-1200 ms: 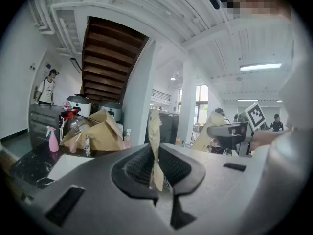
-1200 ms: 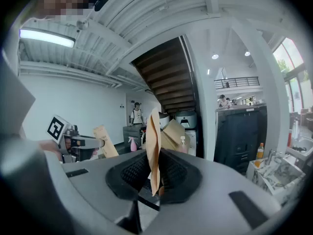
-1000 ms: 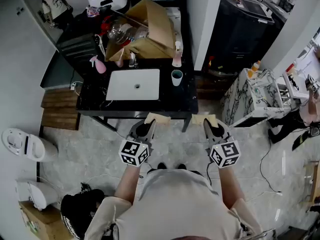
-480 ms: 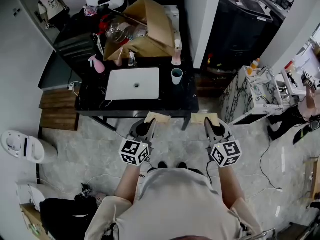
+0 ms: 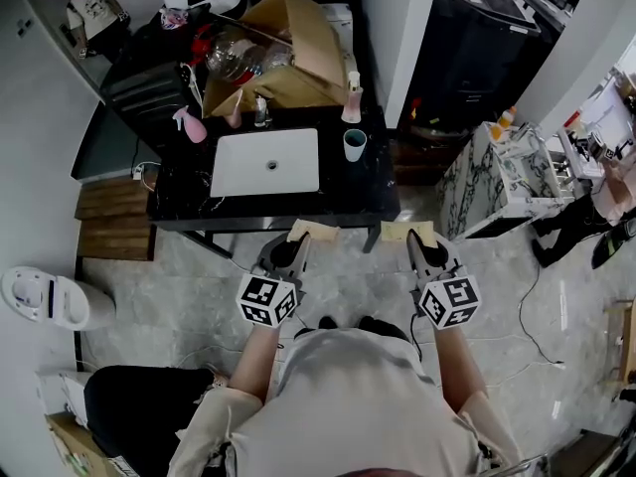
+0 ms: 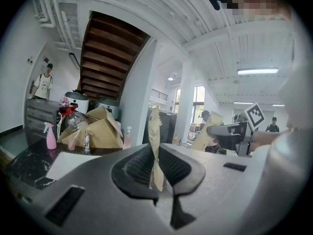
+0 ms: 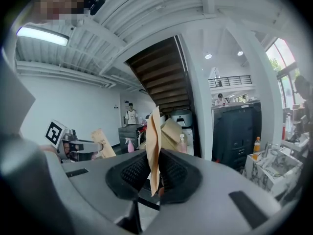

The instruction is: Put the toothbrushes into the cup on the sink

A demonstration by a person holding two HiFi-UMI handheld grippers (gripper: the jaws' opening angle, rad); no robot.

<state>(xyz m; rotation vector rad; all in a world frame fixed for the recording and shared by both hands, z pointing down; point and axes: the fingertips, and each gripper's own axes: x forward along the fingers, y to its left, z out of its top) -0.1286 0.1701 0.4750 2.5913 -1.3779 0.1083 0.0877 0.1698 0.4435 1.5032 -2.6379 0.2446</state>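
Left gripper (image 5: 296,244): fingers clenched on a flat tan paper packet (image 6: 155,141), edge upright. Right gripper (image 5: 417,246): fingers clamp a second tan packet (image 7: 153,146). We see both short of the black desk (image 5: 368,202), teal cup (image 5: 354,144) beside the sink (image 5: 266,163).

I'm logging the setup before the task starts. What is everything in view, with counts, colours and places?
Rectangular sink basin: one, white, set in the black countertop.
Plastic cup: one, teal, right of the basin.
Spray bottle: one, pink, left of the basin.
Small white-topped bottle: one, pale pink, behind the cup.
Cardboard box: one, brown, open, behind the basin.
Flat paper packets: two, tan, one clamped in each pair of jaws.
Left gripper: one, grey, shut on a packet.
Right gripper: one, grey, shut on a packet.
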